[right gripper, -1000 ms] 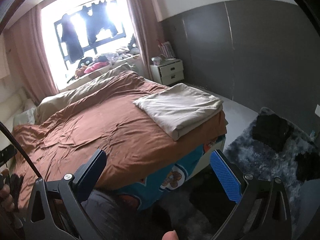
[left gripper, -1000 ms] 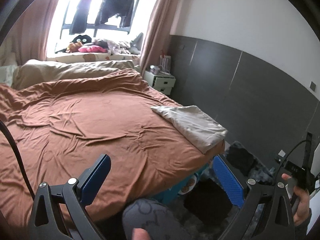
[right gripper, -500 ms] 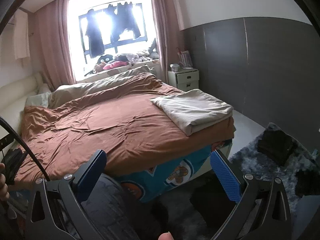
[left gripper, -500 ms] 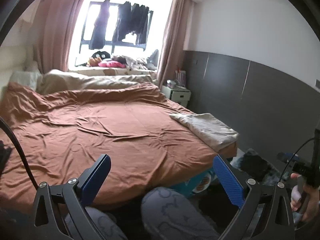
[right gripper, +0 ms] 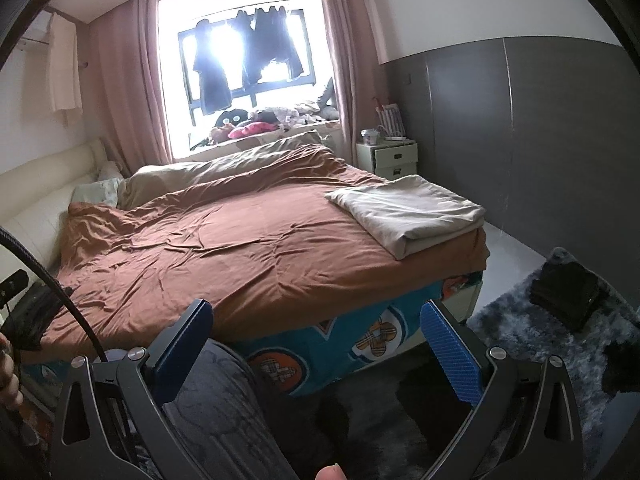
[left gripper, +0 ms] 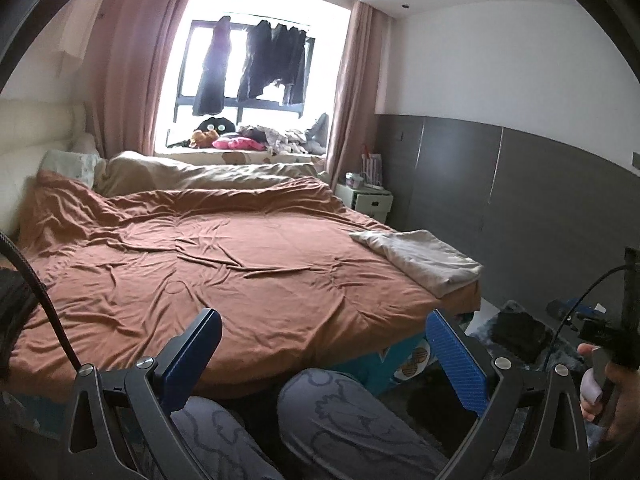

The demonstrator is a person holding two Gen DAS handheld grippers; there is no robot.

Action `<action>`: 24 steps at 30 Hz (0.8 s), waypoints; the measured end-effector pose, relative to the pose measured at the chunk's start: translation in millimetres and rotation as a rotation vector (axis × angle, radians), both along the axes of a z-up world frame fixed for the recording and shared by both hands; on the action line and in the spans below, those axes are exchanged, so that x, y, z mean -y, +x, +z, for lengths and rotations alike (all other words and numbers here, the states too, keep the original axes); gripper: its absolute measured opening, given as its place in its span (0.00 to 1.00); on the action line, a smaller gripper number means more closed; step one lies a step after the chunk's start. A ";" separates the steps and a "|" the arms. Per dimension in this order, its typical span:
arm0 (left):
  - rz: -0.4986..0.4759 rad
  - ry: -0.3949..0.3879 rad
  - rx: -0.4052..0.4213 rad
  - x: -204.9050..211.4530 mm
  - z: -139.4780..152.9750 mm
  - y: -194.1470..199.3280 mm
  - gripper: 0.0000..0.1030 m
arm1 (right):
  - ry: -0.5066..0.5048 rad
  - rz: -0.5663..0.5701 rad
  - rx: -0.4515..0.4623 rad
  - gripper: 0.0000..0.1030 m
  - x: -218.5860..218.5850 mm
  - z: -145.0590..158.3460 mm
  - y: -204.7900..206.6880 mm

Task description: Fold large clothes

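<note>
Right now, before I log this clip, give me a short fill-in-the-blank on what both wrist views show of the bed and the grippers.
1. The folded beige cloth lies on the ____ bedspread.
2. The left gripper and the right gripper both have their jaws ____, holding nothing.
3. Dark clothes hang in front of the ____.
4. The black bundle rests on the shaggy grey ____.

Missing words: brown; open; window; rug
</note>
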State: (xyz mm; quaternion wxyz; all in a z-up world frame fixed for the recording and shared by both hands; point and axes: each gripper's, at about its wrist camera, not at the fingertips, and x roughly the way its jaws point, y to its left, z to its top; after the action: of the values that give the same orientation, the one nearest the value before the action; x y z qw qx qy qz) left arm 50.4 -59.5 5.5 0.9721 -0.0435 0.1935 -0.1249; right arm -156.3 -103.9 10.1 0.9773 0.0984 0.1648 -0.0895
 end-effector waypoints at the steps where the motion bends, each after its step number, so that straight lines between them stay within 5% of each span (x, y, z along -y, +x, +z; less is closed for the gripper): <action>1: 0.002 0.002 -0.001 -1.2 0.1 -1.2 0.99 | 0.000 -0.001 0.001 1.00 -2.4 -1.5 -1.1; 24: 0.026 0.026 -0.001 -5.6 -2.1 -11.7 1.00 | 0.017 0.005 0.002 1.00 -17.2 -6.8 0.6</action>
State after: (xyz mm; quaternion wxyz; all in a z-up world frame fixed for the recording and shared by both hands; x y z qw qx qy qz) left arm 38.6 -54.0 3.4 0.9741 -0.0333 0.1948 -0.1096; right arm -155.7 -86.6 3.3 0.9768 0.1061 0.1650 -0.0858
